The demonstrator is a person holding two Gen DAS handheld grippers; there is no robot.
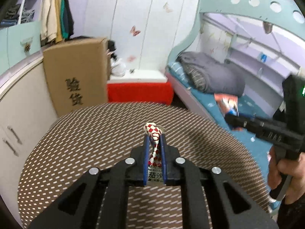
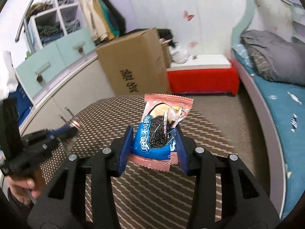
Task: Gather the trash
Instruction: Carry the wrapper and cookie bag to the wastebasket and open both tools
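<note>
Above the patterned table, the right gripper pinches an OREO cookie wrapper; the left gripper squeezes a red-and-white checked packet

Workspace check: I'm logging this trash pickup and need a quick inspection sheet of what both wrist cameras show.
Surface: round table with a brown woven-pattern cover; the visible part is bare.
Job's things: red-and-white checkered wrapper and pink-and-blue Oreo wrapper, both lifted off the table.
Clutter: nothing seen on the table.
Grippers: left gripper shut on the checkered wrapper; right gripper shut on the Oreo wrapper.
Cables: nothing seen.
Surroundings: cardboard box beside a red-covered bench; bed with a grey quilt; clothes hanging above the cabinets.
</note>
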